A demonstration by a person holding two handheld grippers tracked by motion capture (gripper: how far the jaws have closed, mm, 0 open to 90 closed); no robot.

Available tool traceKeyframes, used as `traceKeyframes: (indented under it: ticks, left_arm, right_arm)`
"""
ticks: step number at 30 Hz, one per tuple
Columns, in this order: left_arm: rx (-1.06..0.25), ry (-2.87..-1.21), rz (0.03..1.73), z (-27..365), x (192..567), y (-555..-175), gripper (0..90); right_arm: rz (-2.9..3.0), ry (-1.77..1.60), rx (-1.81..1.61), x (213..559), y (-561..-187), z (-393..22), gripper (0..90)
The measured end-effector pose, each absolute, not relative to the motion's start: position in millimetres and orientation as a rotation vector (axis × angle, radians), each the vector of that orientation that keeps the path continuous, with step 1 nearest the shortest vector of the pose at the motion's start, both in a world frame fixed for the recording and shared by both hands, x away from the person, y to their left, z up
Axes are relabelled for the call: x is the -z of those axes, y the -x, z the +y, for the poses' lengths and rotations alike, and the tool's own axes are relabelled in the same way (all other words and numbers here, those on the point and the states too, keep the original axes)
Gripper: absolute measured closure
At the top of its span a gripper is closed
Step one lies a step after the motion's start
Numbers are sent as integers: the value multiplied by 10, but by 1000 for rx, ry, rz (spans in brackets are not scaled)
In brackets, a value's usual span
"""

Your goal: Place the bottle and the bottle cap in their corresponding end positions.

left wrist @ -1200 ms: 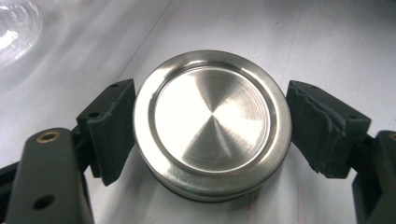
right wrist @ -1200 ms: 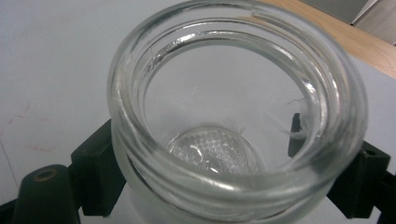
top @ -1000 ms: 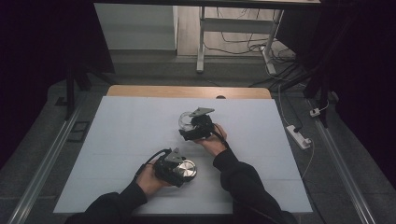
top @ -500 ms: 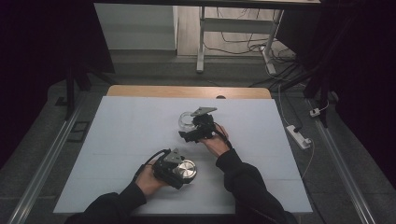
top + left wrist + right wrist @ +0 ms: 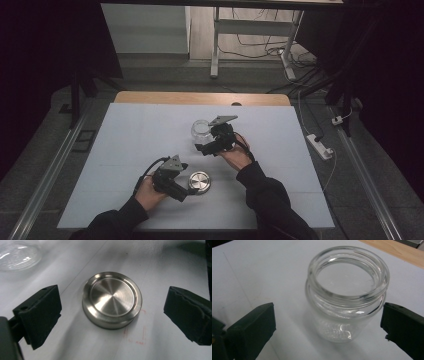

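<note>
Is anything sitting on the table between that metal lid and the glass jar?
Nothing visible does. The metal lid lies by the left gripper, the open glass jar stands farther back by the right gripper, and bare white table lies between lid and jar.

Black sleeves, black jaws, grey plates

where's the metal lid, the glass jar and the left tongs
metal lid (image 5: 112, 298), left gripper view, centre of its top
glass jar (image 5: 342, 322), right gripper view, front wall
left tongs (image 5: 186, 192), high view, between the tips
</note>
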State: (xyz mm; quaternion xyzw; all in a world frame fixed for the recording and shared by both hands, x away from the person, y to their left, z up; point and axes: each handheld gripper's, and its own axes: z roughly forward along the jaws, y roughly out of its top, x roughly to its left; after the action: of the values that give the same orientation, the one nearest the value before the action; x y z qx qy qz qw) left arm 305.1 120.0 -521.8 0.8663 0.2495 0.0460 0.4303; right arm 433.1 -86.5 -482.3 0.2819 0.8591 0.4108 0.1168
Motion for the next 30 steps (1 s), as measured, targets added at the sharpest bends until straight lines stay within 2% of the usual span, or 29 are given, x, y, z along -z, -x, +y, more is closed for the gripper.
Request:
traceKeyframes:
  ticks: [16, 30]
  left_arm:
    - [-150, -2115, 698, 1482, 5105, -2941, 16]
    - [-193, -2130, 734, 1640, 5110, -2812, 8]
  right_arm:
    - [2481, -762, -1315, 4707, -4025, -1060, 0]
    - [2500, -711, -1301, 4772, -3770, -1160, 0]
